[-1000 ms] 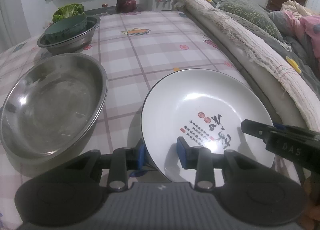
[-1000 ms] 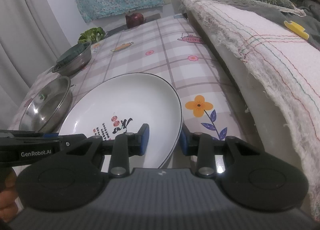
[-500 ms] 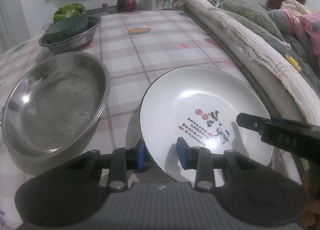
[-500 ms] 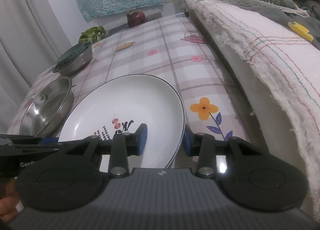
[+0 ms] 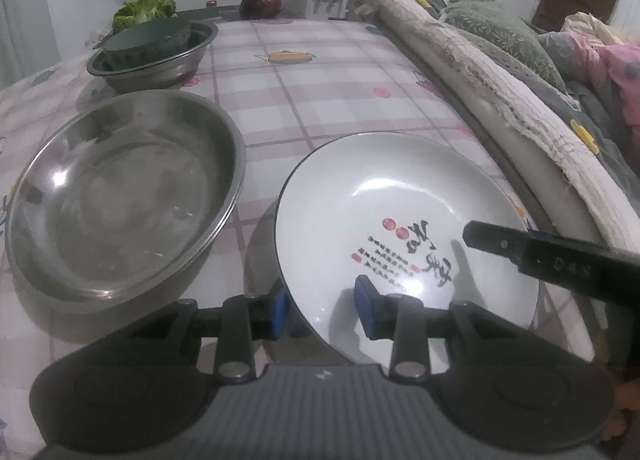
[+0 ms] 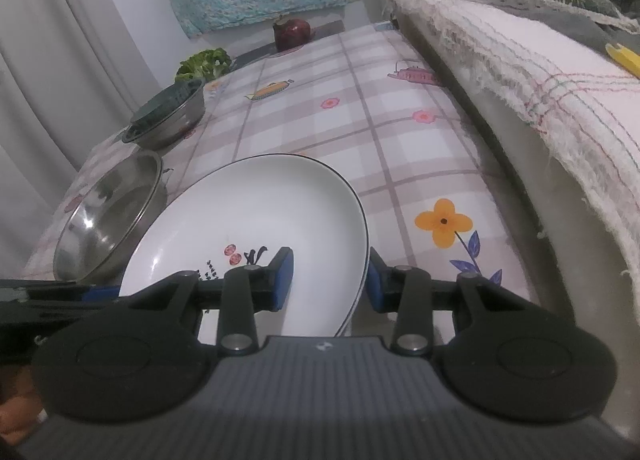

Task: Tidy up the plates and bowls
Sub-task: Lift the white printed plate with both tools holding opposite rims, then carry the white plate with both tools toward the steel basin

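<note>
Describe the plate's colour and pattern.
White plate, dark rim, black calligraphy with red seals; clearest in the left wrist view.

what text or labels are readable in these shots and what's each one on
"DAS": on the black arm of the right hand-held gripper reaching in over the white ceramic plate.
Large black brush characters, small black columns and red seals printed on the white ceramic plate: too blurred to read.
Small pale logo on the grey ribbed body of the left hand-held gripper: a mark, not letters.
</note>
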The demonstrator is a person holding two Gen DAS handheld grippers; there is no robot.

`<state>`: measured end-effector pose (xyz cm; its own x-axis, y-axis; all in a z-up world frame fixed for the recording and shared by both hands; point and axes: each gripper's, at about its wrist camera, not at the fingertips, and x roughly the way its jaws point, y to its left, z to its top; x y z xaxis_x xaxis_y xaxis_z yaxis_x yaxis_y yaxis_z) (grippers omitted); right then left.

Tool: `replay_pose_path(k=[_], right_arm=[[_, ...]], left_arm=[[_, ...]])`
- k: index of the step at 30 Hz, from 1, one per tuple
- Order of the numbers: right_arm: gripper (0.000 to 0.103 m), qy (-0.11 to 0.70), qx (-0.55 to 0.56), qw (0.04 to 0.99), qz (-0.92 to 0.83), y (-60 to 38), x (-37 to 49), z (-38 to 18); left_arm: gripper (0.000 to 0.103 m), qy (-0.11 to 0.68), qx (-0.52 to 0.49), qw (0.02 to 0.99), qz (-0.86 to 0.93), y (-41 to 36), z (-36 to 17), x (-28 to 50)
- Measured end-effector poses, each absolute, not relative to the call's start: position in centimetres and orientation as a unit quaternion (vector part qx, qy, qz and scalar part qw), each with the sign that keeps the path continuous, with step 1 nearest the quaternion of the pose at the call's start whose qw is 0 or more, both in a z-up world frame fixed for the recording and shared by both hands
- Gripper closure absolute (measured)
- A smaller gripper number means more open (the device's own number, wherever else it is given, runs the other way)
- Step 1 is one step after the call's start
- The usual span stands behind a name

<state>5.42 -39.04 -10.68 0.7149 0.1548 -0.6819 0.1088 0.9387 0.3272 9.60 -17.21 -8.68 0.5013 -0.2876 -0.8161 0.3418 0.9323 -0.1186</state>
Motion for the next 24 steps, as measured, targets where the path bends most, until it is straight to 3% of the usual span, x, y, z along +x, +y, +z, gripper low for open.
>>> replay_pose_path(k=[24], right_arm=[[0.065,0.373,0.186,0.909,0.009,-39.18,5.16,-10.84]], left_arm=[[0.061,0.455,0.028,0.874,-0.168,-17.79,-8.81,10.75]])
